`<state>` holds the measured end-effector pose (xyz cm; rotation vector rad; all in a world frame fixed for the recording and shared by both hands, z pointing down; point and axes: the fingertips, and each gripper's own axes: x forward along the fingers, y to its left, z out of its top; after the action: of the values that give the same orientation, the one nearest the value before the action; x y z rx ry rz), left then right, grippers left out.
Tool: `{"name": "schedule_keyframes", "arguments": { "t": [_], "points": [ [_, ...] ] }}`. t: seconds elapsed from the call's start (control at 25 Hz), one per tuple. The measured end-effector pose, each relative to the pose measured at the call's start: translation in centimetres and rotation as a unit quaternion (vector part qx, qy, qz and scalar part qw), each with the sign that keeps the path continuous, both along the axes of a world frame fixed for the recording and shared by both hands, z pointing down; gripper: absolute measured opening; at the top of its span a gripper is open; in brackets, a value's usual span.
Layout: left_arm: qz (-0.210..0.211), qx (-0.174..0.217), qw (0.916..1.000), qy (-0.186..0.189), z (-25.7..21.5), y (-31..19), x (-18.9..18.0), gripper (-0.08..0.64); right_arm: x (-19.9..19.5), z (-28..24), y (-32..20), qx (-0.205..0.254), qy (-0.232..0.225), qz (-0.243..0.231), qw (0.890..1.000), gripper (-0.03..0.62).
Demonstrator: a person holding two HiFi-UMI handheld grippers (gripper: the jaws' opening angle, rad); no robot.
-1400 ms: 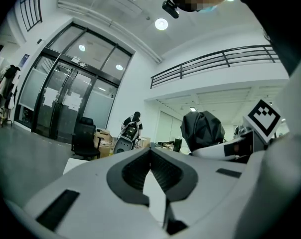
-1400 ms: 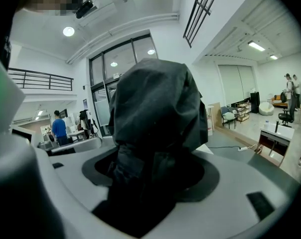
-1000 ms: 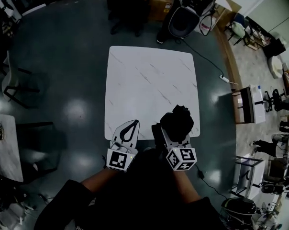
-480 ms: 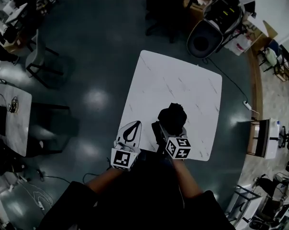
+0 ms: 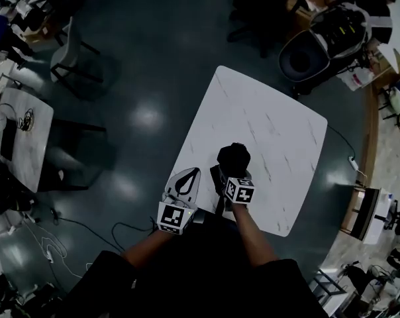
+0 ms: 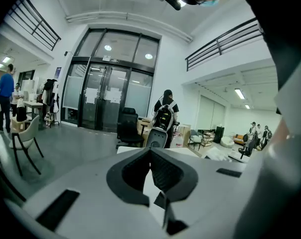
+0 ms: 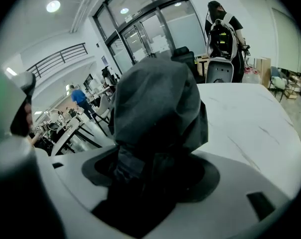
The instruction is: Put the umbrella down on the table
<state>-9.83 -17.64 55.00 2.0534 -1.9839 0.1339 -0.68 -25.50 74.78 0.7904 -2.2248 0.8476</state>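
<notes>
Right gripper point(image 5: 229, 175), still pinching the umbrella point(image 5: 234, 156), is now farther over the table point(image 5: 283, 128); left gripper point(image 5: 191, 173) closed.

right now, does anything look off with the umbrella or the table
Nothing stands out. The folded dark umbrella is held between the jaws of the right gripper over the near part of the white table, not yet set down. The left gripper is shut and empty beside it.

Head view overhead; gripper views low, forward over shared table point(image 5: 266, 131).
</notes>
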Motion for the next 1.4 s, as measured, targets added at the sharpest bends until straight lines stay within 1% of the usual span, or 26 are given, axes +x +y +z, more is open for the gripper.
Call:
{"name": "schedule_keyframes", "arguments": {
  "t": [0.12, 0.28, 0.4, 0.6, 0.72, 0.84, 0.96, 1.04, 1.12, 1.24, 1.4],
  "points": [
    [-0.014, -0.013, 0.9998, 0.006, 1.1, 0.9, -1.2, 0.006, -0.9, 3.6, -0.1, -0.02, 0.028, 0.002, 0.999, 0.33],
    [-0.023, -0.024, 0.9994, 0.004, 1.8, 1.6, -2.1, 0.006, -1.5, 7.1, 0.0, -0.057, 0.046, 0.014, 0.997, 0.331],
    [-0.029, -0.026, 0.9992, 0.008, 2.0, 1.5, -2.3, 0.006, -1.1, 8.1, -0.4, -0.066, 0.065, 0.026, 0.995, 0.332],
    [-0.037, -0.016, 0.9991, 0.011, 1.2, 1.6, -3.0, 0.006, -1.9, 9.2, -0.7, -0.089, 0.077, 0.03, 0.993, 0.337],
    [-0.039, -0.023, 0.9989, 0.014, 1.0, 2.0, -3.2, 0.006, -2.2, 9.3, -0.4, -0.085, 0.095, 0.023, 0.992, 0.342],
    [-0.04, -0.021, 0.9989, 0.007, 1.3, 2.4, -3.1, 0.008, -2.3, 9.4, -0.6, -0.081, 0.1, 0.023, 0.991, 0.344],
    [-0.034, -0.022, 0.9992, 0.008, 1.7, 2.6, -2.4, 0.006, -1.4, 9.4, -0.9, -0.082, 0.116, 0.037, 0.989, 0.361],
    [-0.03, -0.025, 0.9991, 0.014, 1.7, 3.1, -2.3, 0.006, -1.0, 8.8, -0.5, -0.076, 0.126, 0.043, 0.988, 0.362],
    [-0.033, -0.024, 0.9989, 0.024, 1.4, 3.6, -2.9, 0.008, -1.3, 7.5, -0.2, -0.065, 0.122, 0.045, 0.989, 0.362],
    [-0.03, -0.014, 0.9991, 0.026, 0.6, 3.9, -3.4, 0.008, -1.7, 5.3, 0.2, -0.057, 0.099, 0.05, 0.992, 0.362],
    [-0.015, 0.0, 0.9996, 0.026, -0.1, 4.3, -2.7, 0.006, -0.7, 3.0, 0.6, -0.041, 0.079, 0.061, 0.994, 0.362]
  ]
}}
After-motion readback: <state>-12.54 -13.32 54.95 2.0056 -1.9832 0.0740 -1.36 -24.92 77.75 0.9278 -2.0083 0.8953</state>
